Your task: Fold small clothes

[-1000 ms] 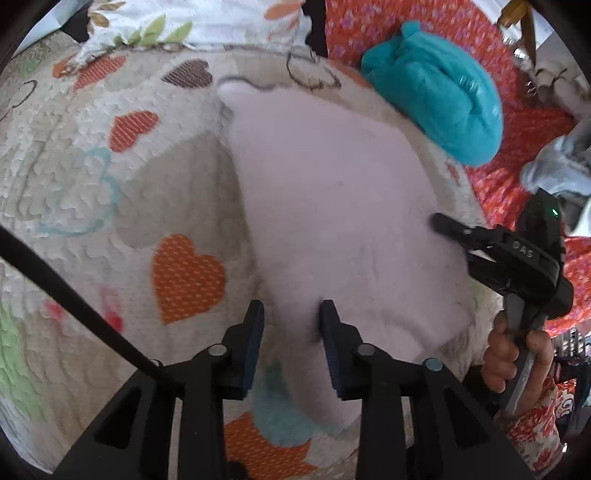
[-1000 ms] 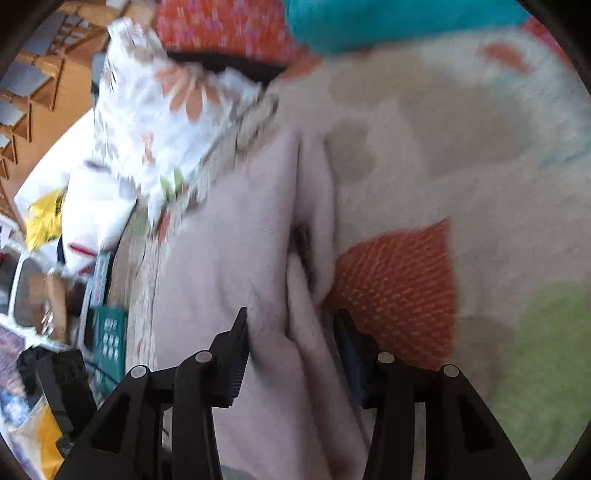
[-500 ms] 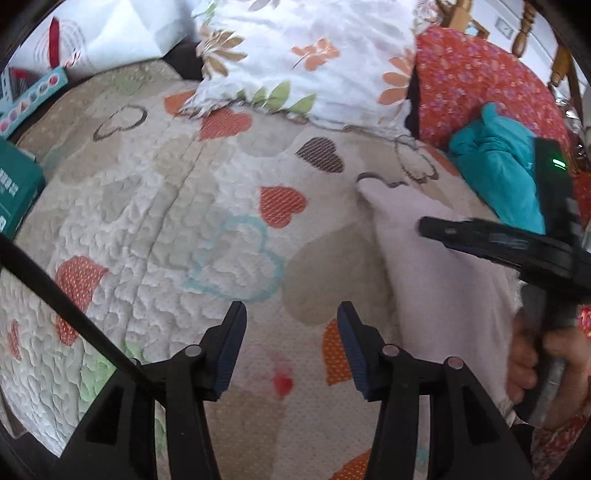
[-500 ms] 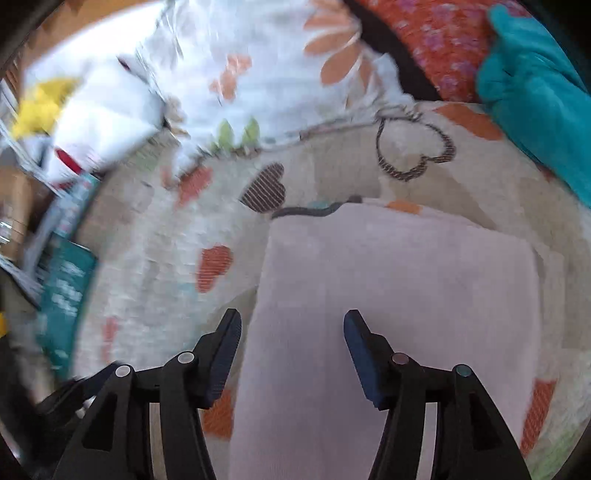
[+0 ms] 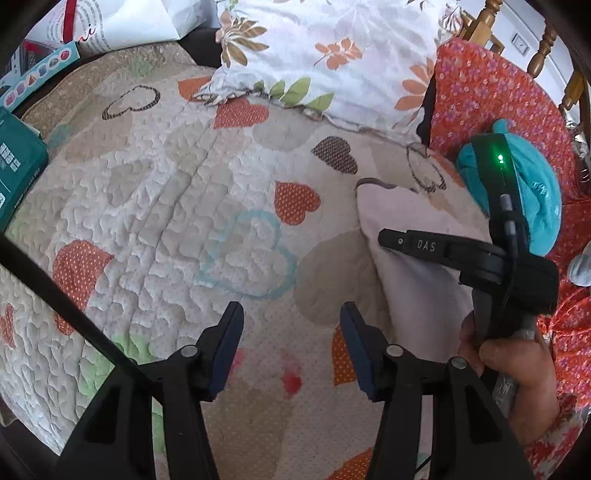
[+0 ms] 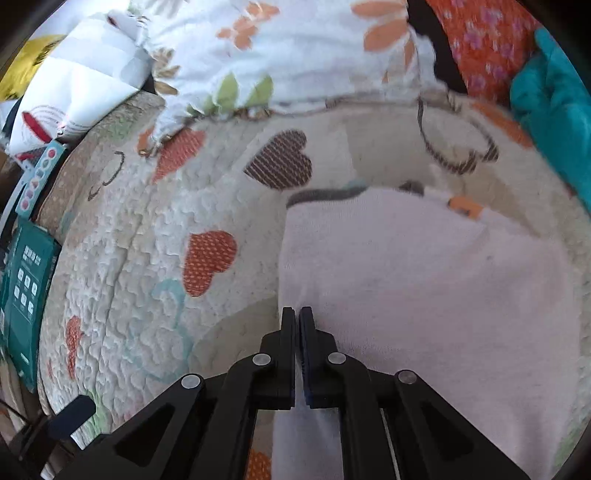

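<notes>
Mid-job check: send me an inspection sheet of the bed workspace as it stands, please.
Surface: heart-print quilt, bare beneath the left claw.
Job's things: pale pink garment lying flat; teal garment bunched at the far side.
Clutter: teal box, floral pillow.
Grippers: left claw open, empty; right claw shut at the pink garment's edge, grip unclear.
Cables: black cable crosses the left view.
Surroundings: wooden chair.

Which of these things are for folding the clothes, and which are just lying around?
For the folding:
- pale pink garment
- right gripper, shut at the garment's left edge
- left gripper, open over the heart quilt

Just lying about:
- teal cloth bundle
- floral pillow
- green box
- white bag
</notes>
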Tool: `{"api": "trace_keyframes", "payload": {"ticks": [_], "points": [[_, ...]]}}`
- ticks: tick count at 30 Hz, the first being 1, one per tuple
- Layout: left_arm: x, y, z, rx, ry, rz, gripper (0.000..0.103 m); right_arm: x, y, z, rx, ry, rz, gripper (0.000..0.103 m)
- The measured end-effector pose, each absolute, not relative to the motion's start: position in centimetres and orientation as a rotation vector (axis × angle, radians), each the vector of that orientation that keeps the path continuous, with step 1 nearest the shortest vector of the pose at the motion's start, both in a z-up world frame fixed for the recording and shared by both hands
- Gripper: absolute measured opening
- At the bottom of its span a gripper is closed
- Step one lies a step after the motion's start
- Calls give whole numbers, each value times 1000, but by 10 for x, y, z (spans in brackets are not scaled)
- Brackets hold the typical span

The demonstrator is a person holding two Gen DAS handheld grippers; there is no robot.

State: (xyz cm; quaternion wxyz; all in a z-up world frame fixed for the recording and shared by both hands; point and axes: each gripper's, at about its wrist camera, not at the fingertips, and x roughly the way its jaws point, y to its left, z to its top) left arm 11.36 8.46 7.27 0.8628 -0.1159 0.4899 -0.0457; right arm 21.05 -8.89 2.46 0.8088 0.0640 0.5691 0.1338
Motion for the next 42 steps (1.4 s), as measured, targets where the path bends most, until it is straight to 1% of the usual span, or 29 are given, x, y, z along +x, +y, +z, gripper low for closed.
{"api": "trace_keyframes", "payload": {"ticks": [2, 5, 7, 9, 11, 14, 17, 20, 21, 22, 25, 27, 28, 30, 31, 33, 36, 39, 42], "points": [[115, 84, 70, -250, 1036, -95, 53, 210, -98, 26, 184, 1211, 323, 6], [116, 81, 68, -259, 1038, -106, 53, 195, -125, 56, 258, 1120, 363, 11], [116, 74, 69, -257, 1034, -119, 53, 182, -150, 75, 246, 1070, 340, 15], [115, 64, 67, -251, 1032, -138, 54, 173, -170, 80, 220, 1067, 304, 15], [112, 48, 65, -243, 1027, -168, 55, 165, -195, 75, 206, 1083, 250, 15], [106, 16, 58, -188, 1025, -234, 55, 163, -230, 53, 222, 1135, 150, 16], [101, -14, 47, -122, 1043, -290, 56, 168, -250, 40, 276, 1125, 115, 16], [97, -32, 35, -72, 1067, -299, 59, 182, -262, 33, 323, 1112, 88, 16], [96, -35, 33, -60, 1068, -298, 60, 188, -264, 32, 311, 1106, 56, 18], [95, -37, 32, -40, 1069, -295, 61, 194, -263, 30, 281, 1112, 23, 22], [95, -40, 31, -13, 1079, -289, 65, 206, -261, 27, 246, 1119, 10, 26], [96, -37, 28, -10, 1096, -273, 76, 209, -261, 32, 227, 1122, 10, 26], [97, -36, 26, -11, 1109, -261, 79, 208, -260, 39, 215, 1109, 11, 27], [101, -29, 19, -49, 1144, -246, 90, 194, -261, 64, 218, 1027, 23, 27], [102, -27, 16, -69, 1160, -243, 92, 184, -261, 74, 237, 1001, 42, 27], [103, -21, 12, -122, 1180, -249, 93, 167, -260, 87, 261, 986, 77, 27], [98, -23, 14, -102, 1171, -246, 93, 128, -254, 95, 287, 991, 138, 27], [85, -27, 15, -75, 1154, -247, 93, 87, -253, 83, 345, 1024, 201, 27], [73, -27, 14, -80, 1138, -242, 93, 57, -256, 55, 370, 1101, 215, 27]]}}
